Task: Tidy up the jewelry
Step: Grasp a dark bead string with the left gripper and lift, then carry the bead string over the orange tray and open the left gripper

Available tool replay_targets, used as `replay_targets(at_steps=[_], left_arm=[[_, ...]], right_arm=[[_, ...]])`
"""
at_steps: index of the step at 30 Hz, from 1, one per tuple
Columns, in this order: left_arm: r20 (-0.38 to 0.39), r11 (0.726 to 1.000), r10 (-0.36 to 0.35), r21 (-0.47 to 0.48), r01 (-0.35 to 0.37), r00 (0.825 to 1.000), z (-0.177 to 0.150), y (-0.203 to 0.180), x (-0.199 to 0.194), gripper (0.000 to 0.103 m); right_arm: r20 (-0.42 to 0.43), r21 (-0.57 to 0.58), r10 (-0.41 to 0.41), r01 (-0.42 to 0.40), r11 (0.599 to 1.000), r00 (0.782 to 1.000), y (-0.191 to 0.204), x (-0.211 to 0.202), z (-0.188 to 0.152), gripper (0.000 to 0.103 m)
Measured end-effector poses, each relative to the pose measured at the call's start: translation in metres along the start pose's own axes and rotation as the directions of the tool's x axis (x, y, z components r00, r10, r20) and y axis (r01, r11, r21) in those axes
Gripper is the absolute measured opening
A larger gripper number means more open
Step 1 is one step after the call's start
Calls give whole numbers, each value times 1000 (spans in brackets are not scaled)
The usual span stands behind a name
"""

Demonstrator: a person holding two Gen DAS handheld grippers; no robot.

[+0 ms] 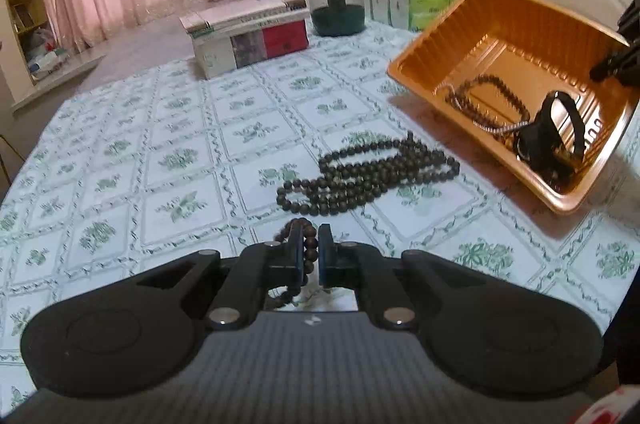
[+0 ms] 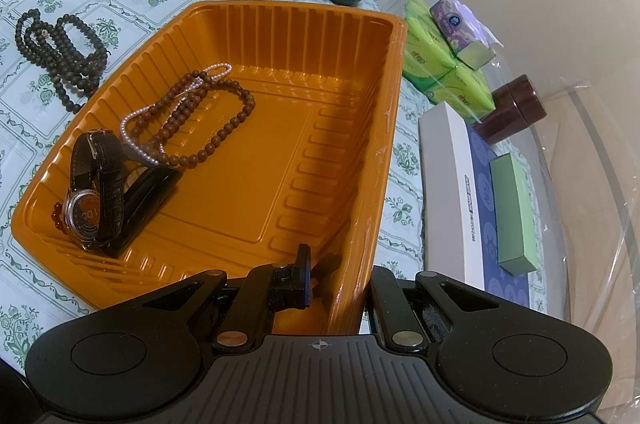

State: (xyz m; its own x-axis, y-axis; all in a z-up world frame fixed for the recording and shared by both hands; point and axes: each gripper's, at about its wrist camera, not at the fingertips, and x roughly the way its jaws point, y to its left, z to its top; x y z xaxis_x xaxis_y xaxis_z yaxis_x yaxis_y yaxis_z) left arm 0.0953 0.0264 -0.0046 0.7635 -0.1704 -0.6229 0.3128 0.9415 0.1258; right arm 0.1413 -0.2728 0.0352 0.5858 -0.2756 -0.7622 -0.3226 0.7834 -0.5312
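1. My tray (image 2: 352, 160) is glossy orange plastic with ribbed walls.
2. My bead bracelet (image 1: 310, 244) looks like smooth brown wood.
3. The watch strap (image 2: 106, 184) is dark textured leather.
4. The tablecloth (image 1: 160, 152) is smooth printed sheet.

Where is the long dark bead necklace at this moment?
The long dark bead necklace lies coiled on the tablecloth, just left of the tilted orange tray and ahead of the left claw.

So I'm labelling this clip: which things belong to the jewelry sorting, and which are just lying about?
Job:
orange tray, tilted by right gripper
brown bead bracelet in left gripper
dark bead necklace on the tablecloth
watch, pearl strand, brown beads in the tray

Lying about:
books
glass jar
tissue packs
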Motion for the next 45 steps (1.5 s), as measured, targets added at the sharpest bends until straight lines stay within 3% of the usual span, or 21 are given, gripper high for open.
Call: replay_targets(at_steps=[23, 30, 37, 45], left_arm=[[33, 999, -37, -22, 38, 999, 17, -8, -10, 6], [59, 995, -93, -24, 94, 994, 30, -18, -14, 6], [97, 977, -210, -11, 212, 973, 58, -47, -11, 6], [86, 933, -359, 70, 354, 930, 82, -93, 6, 6]], right_arm=[[1, -2, -1, 1, 1000, 1000, 0, -1, -1, 9], [1, 0, 3, -3, 1000, 1000, 0, 0, 0, 9], [2, 2, 6, -6, 1000, 1000, 0, 0, 0, 9], [5, 1, 8, -8, 1000, 1000, -1, 1, -1, 9]])
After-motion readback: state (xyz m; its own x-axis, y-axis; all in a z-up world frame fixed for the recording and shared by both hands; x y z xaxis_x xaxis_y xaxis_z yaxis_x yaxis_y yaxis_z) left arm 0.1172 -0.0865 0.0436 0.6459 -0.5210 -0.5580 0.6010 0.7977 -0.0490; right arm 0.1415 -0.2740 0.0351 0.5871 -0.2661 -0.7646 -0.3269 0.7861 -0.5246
